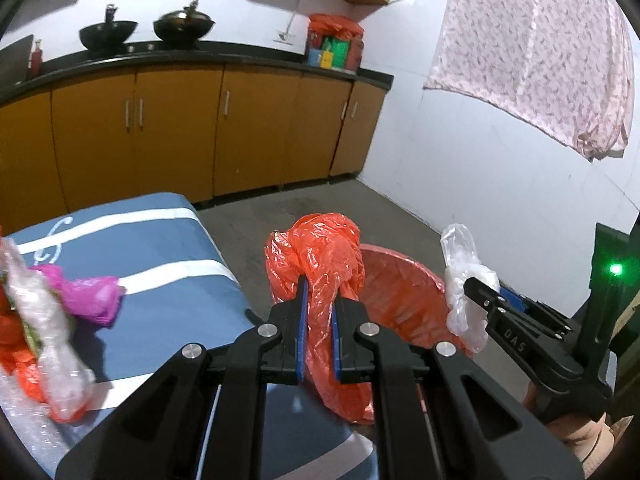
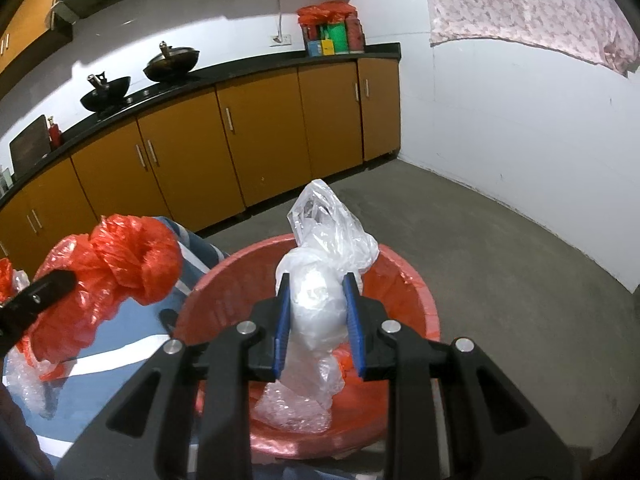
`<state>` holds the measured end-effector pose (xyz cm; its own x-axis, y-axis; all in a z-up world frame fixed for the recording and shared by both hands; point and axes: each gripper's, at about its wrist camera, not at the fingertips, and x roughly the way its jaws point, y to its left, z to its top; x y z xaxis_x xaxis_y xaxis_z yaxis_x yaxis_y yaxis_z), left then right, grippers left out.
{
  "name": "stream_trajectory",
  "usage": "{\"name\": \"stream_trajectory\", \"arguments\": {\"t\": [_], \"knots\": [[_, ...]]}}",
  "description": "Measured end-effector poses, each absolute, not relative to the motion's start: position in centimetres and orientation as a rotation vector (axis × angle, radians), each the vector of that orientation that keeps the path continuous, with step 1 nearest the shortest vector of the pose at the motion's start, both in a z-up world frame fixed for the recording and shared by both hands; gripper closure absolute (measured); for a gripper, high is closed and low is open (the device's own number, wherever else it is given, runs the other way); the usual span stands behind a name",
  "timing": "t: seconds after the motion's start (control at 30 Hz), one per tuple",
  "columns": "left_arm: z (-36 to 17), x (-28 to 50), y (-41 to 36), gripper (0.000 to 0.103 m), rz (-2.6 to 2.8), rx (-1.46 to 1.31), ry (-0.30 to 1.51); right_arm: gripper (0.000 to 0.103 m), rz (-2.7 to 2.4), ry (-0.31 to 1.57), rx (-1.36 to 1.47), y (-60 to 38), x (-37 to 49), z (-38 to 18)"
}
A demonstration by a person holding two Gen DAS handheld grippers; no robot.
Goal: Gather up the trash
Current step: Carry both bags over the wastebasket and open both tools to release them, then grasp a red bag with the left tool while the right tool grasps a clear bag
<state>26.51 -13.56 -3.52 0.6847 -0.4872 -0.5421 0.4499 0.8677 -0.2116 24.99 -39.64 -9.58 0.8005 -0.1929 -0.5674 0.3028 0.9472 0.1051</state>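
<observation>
Bin (image 2: 416, 296) sits beside desk (image 1: 168, 240). Right claw (image 2: 316, 320) grasps clear bag (image 2: 320, 272) over it for dropping; left claw (image 1: 318, 320) clenches orange bag (image 1: 320, 256) alongside.

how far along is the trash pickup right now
Done: bubble wrap already lies in the red basin. In hand: the right gripper holds a clear plastic bag over the basin, and the left gripper grips an orange bag beside it. Left: a pink bag, clear wrap and orange plastic remain on the blue table.
</observation>
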Motion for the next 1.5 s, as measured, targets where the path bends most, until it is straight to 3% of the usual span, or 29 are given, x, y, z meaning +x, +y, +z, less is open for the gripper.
{"name": "stream_trajectory", "arguments": {"t": [0.43, 0.63, 0.87, 1.23, 1.37, 1.5], "knots": [[-5.3, 28.0, -17.4, 0.094, -0.592, -0.005, 0.670, 0.077, -0.279, 0.594, 0.220, -41.8, 26.6, -11.1], [-6.4, 28.5, -18.8, 0.093, -0.621, -0.003, 0.716, 0.072, -0.269, 0.593, 0.237, -42.6, 26.7, -11.7], [-7.2, 28.8, -18.1, 0.080, -0.617, -0.037, 0.764, 0.061, -0.274, 0.600, 0.245, -42.7, 26.3, -12.1], [-5.5, 27.2, -13.8, 0.060, -0.520, -0.035, 0.694, 0.058, -0.254, 0.580, 0.204, -40.4, 25.6, -10.9], [-4.8, 25.7, -11.5, 0.058, -0.465, -0.028, 0.660, 0.058, -0.222, 0.583, 0.196, -38.9, 25.7, -10.6], [-3.9, 24.0, -8.6, 0.039, -0.382, -0.025, 0.607, 0.058, -0.176, 0.581, 0.192, -36.6, 25.5, -10.1]]}}
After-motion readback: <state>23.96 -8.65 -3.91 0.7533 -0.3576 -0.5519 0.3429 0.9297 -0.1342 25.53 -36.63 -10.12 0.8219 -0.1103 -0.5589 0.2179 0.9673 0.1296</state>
